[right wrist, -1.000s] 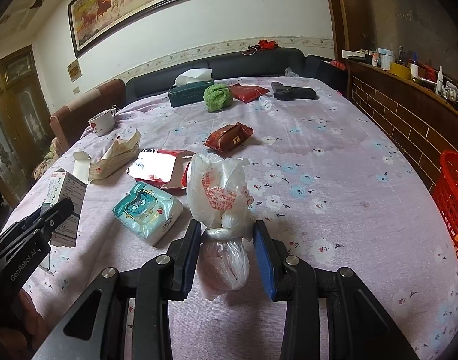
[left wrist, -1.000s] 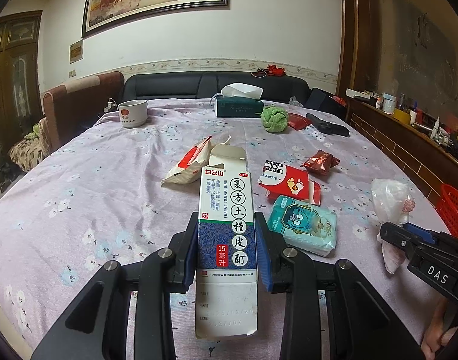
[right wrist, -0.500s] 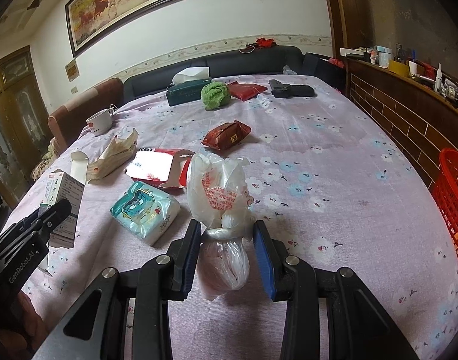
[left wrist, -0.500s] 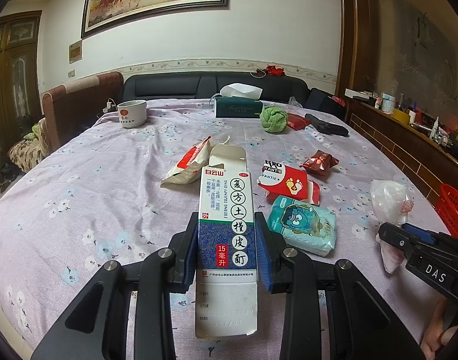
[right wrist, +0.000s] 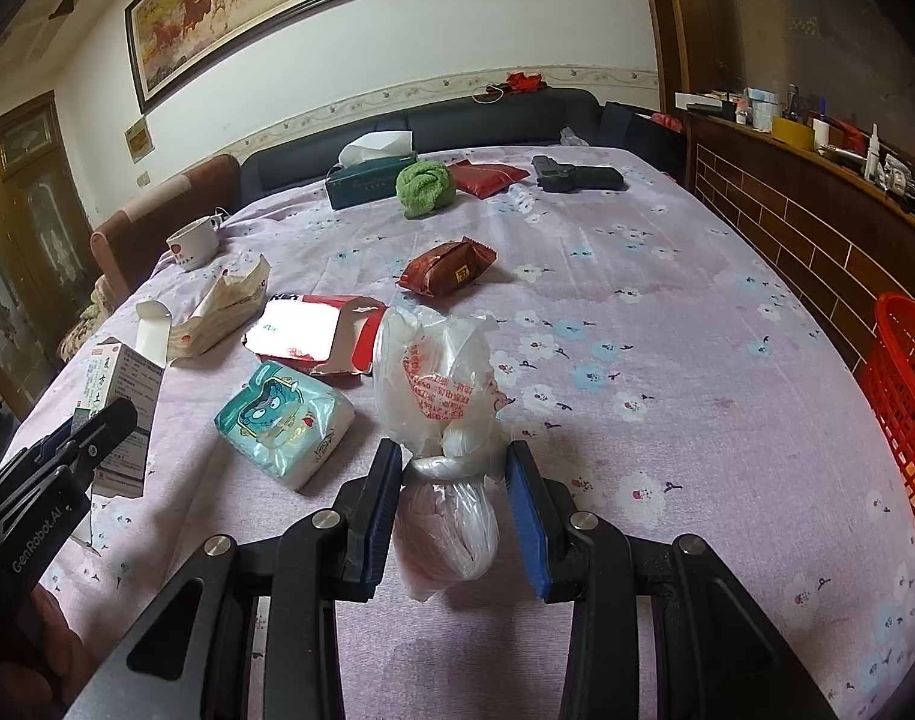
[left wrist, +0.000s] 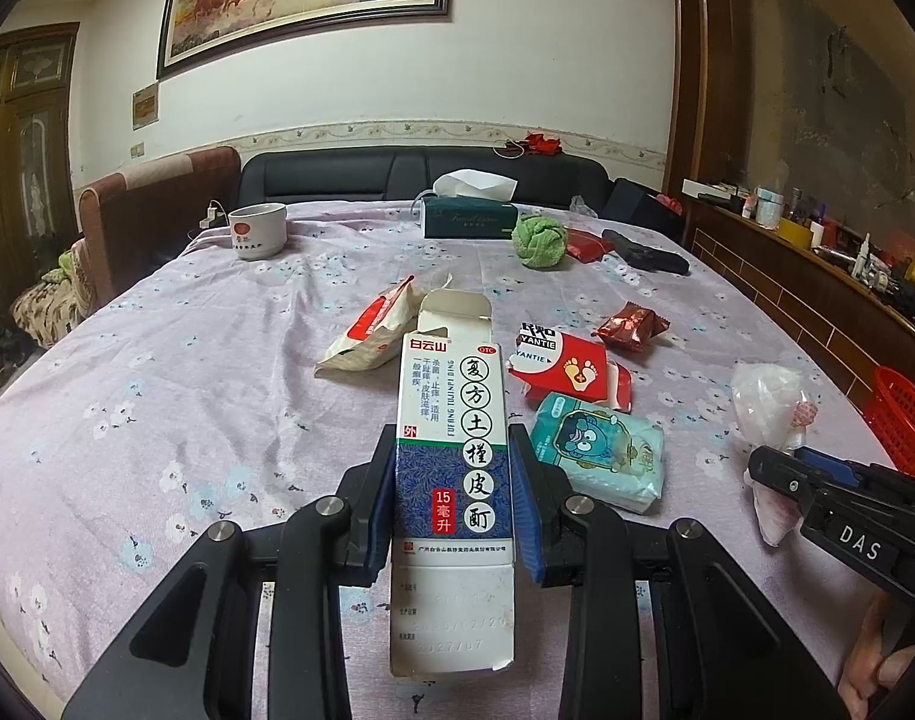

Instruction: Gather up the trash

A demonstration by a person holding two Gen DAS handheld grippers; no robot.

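I am clenching my left tool point(left wrist: 452, 495) on the medicine box point(left wrist: 452, 468) and my right tool point(right wrist: 454, 498) on the knotted plastic bag point(right wrist: 439, 414), red basket point(right wrist: 907, 408) at three o'clock.

Hidden and cut-off parts

Red plastic mesh basket point(right wrist: 904, 402) runs off the right edge (interior mostly unseen). Faded date print on the white-and-blue medicine carton point(left wrist: 454, 480) unreadable; small bottles on the wooden side ledge point(left wrist: 817, 240) too small to identify.

Left gripper point(left wrist: 454, 495) and right gripper point(right wrist: 454, 504) both clamped.
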